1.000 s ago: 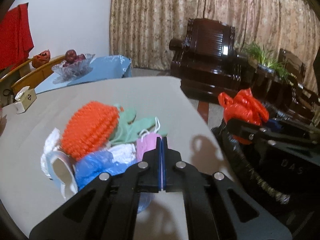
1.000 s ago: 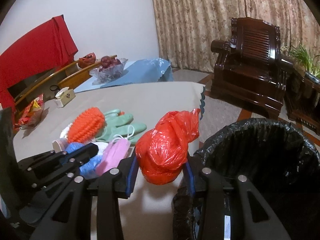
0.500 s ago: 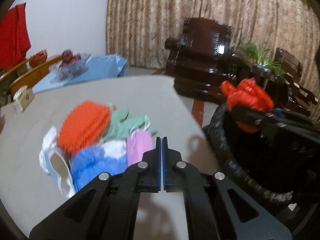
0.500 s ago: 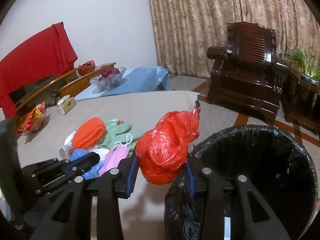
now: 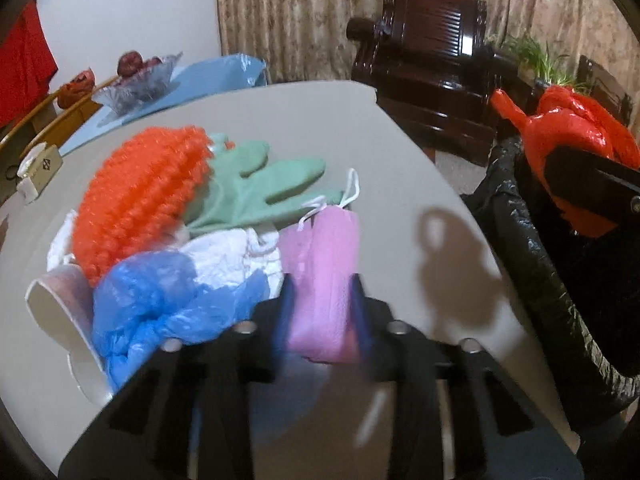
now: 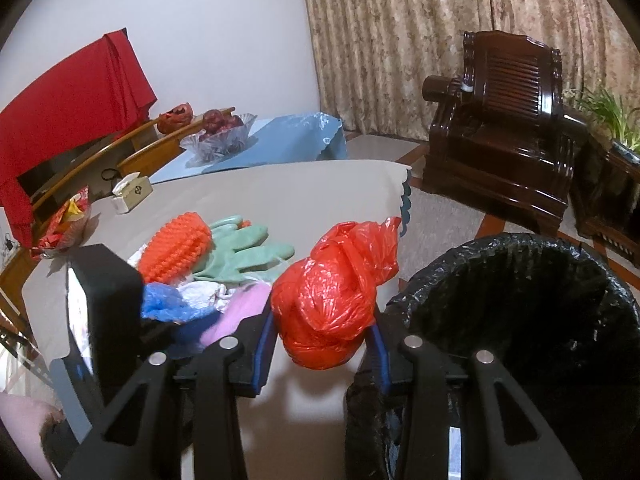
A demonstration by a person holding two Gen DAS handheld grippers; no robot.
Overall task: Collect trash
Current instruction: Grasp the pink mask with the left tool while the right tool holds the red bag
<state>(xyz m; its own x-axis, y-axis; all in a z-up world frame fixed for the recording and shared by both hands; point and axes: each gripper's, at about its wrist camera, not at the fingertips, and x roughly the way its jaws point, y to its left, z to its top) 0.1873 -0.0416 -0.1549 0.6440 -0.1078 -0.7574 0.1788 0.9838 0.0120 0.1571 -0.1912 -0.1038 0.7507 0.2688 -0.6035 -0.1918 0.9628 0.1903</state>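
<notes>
Beside my table [image 5: 400, 152] stands the black-lined bin [image 6: 520, 320]. My right claw [image 6: 324, 344] grips the light, crinkly red bag [image 6: 332, 300] near its rim. My left claw [image 5: 320, 312], jaws just parted, straddles the soft pink mask [image 5: 320, 276]; I'd pinch mid-fold.

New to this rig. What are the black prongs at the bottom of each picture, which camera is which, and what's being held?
No robot: a person holds a hand-held gripper in each hand, each with a fisheye camera looking along its two fingers. The left view shows the left hand-held gripper, whose jaws have just been opening, now around a pink face mask on the table, not yet pinching it. Beside it lie an orange spiky brush, green glove, blue plastic and a paper cup. The right view shows the right hand-held gripper clamped on a red plastic bag beside the black-lined bin.
</notes>
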